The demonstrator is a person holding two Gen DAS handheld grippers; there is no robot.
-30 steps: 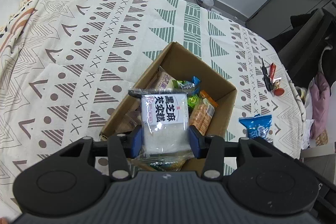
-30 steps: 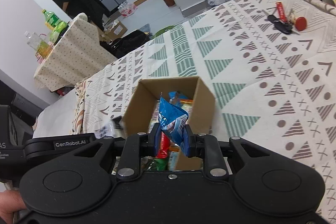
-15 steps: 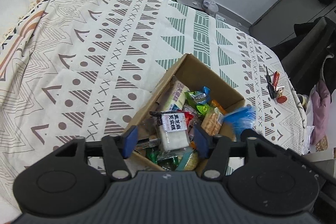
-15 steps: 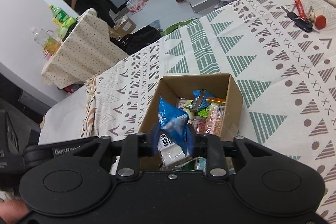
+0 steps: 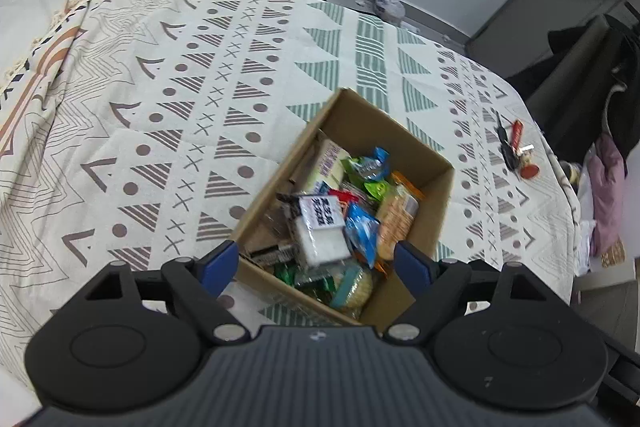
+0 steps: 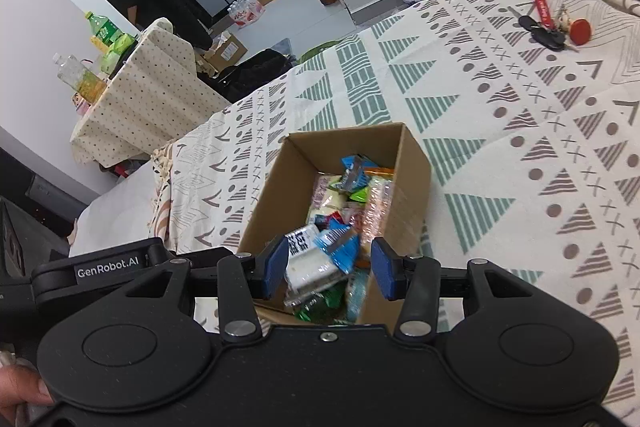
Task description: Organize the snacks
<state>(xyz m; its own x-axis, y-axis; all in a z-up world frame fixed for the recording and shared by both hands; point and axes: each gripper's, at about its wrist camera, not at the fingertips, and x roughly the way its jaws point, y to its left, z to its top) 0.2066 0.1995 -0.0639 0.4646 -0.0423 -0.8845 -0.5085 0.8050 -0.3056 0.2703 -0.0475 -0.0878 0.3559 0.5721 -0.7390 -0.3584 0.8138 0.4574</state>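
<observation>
Snacks fill the cardboard box point(image 5: 400, 143) on the patterned bedspread point(image 5: 160, 107); the blue packet point(image 6: 338, 247) lies on top beside the white packet point(image 5: 320, 235). Your left gripper point(image 5: 316, 267) and right gripper point(image 6: 330, 269) hang released, empty. Lift both straight up, clear of the walls.

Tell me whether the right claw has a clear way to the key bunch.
Probably yes: the right claw is open and empty, and only bare patterned cloth lies between it and the key bunch.
</observation>
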